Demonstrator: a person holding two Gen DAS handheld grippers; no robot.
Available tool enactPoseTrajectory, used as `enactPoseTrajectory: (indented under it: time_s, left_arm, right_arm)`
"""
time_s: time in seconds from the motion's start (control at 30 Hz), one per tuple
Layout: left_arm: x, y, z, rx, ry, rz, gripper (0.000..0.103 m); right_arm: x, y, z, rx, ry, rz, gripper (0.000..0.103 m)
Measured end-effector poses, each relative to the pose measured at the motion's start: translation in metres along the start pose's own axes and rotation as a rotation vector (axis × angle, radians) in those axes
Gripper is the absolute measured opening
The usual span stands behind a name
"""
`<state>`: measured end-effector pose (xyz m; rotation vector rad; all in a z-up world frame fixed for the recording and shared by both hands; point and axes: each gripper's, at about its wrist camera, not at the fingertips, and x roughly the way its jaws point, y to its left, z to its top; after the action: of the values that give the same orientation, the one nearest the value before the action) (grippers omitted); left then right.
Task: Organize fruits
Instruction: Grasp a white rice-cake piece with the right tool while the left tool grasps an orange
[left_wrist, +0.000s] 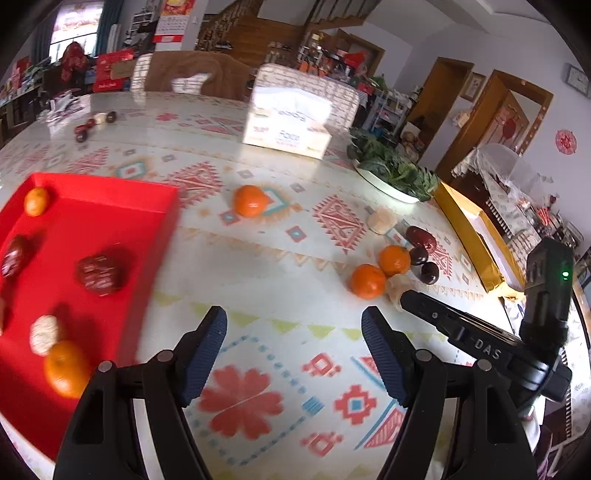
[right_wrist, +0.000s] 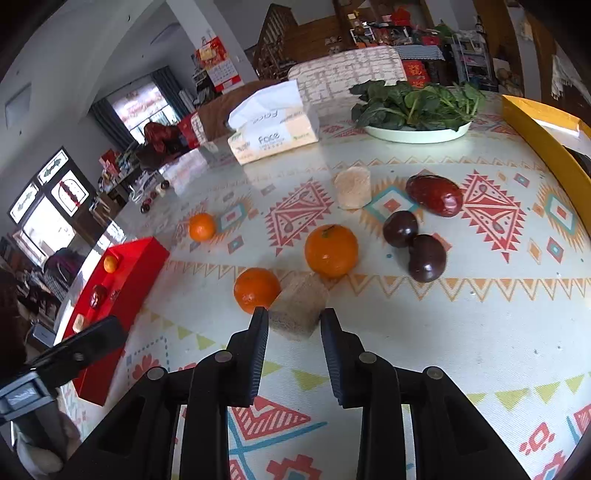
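Note:
My right gripper (right_wrist: 294, 314) is shut on the near end of a beige cake block (right_wrist: 299, 295) lying on the patterned tablecloth. Just beyond it are two oranges (right_wrist: 256, 290) (right_wrist: 331, 251), two dark plums (right_wrist: 426, 258) and a red date (right_wrist: 434, 195). A second beige block (right_wrist: 352, 187) and a lone orange (right_wrist: 201, 227) lie farther back. My left gripper (left_wrist: 293, 321) hangs open over bare cloth, right of the red tray (left_wrist: 110, 192). The tray holds two oranges (left_wrist: 66, 367), dates (left_wrist: 99, 275) and a beige cake (left_wrist: 44, 334).
A tissue pack (right_wrist: 273, 129) and a white plate of leafy greens (right_wrist: 417, 107) stand at the back of the table. A yellow box (right_wrist: 543, 129) lines the right edge. A few small fruits (right_wrist: 153, 195) lie far off near the table's far left edge.

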<state>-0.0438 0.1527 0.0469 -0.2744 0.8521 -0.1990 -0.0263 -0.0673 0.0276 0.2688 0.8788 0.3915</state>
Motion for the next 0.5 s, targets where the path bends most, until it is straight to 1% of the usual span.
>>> enactPoseTrajectory:
  time_s: [0.03, 0.17, 0.27, 0.37, 0.5]
  left_arm:
    - [0.007, -0.007, 0.002, 0.016, 0.007, -0.008, 0.075]
    - [0.035, -0.031, 0.007, 0.075, 0.035, -0.037, 0.075]
    - [0.051, -0.039, 0.011, 0.086, 0.055, -0.047, 0.075]
    - [0.057, -0.033, 0.018, 0.045, 0.051, -0.059, 0.075]
    - [0.054, -0.018, 0.024, -0.026, 0.022, -0.066, 0.075]
  right_arm:
    - [-0.002, -0.002, 0.0, 0.007, -0.004, 0.002, 0.024]
    - [-0.007, -0.014, 0.002, 0.051, -0.011, 0.023, 0.024]
    - [-0.007, -0.015, 0.003, 0.058, -0.01, 0.029, 0.024]
    - [-0.004, -0.012, 0.003, 0.036, 0.007, 0.034, 0.024]
    - [0.003, -0.004, 0.004, 0.001, 0.016, 0.011, 0.025]
